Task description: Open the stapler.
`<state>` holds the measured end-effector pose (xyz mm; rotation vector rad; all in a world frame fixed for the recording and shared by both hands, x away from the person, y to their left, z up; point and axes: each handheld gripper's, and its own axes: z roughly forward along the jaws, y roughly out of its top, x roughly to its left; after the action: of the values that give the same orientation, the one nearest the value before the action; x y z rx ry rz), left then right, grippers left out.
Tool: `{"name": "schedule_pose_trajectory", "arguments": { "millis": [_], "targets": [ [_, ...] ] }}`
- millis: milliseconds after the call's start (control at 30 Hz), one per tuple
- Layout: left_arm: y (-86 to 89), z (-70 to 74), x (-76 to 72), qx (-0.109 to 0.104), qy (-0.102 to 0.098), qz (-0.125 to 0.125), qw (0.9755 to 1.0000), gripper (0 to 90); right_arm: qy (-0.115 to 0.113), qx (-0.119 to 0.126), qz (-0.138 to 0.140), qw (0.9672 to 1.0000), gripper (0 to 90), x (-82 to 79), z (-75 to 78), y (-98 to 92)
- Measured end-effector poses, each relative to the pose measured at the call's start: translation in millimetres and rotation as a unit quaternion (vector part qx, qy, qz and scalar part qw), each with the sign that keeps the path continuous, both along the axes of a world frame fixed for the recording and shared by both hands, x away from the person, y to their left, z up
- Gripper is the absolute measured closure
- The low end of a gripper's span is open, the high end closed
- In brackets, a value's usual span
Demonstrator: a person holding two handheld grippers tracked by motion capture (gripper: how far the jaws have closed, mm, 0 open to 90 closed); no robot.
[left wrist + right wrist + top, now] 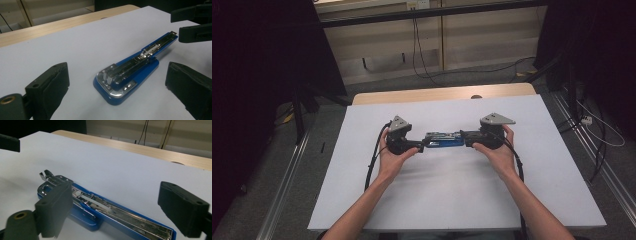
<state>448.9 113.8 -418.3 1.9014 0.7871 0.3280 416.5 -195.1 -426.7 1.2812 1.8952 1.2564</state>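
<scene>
High view: a blue stapler (443,139) lay mid-surface, between the left gripper (421,145) and right gripper (465,138).

Left gripper view: its jaws stood wide apart, empty, flanking the stapler's (130,72) base.

Right gripper view: jaws likewise wide, empty around the opened stapler (100,207). Nothing was grasped yet.

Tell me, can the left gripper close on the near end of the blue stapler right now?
Probably yes. The left gripper is open, its jaws either side of the blue stapler's wide end, with bare white sheet between them.
</scene>
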Motion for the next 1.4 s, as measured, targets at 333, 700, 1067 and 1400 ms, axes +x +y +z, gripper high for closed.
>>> {"name": "schedule_pose_trajectory", "arguments": {
  "millis": [333,700,1067,1400],
  "targets": [
    [10.6,3.1,-18.4,0.014,-0.024,-0.012,0.9996,4.5,-0.007,0.010,-0.010,0.9999,7.7,-16.4,2.4,-16.8],
    [25.1,7.3,-37.3,-0.006,-0.028,0.001,0.9996,4.7,-0.024,0.018,-0.023,0.9993,7.9,-39.0,0.1,-35.1],
    [48.2,11.5,-53.0,-0.010,-0.040,0.020,0.9990,4.4,-0.030,0.013,-0.039,0.9987,8.1,-63.6,3.2,-52.8],
    [76.9,9.1,-78.4,-0.014,-0.045,0.047,0.9978,4.5,-0.029,0.008,-0.047,0.9984,8.2,-79.1,-2.2,-67.9]
  ]
}}
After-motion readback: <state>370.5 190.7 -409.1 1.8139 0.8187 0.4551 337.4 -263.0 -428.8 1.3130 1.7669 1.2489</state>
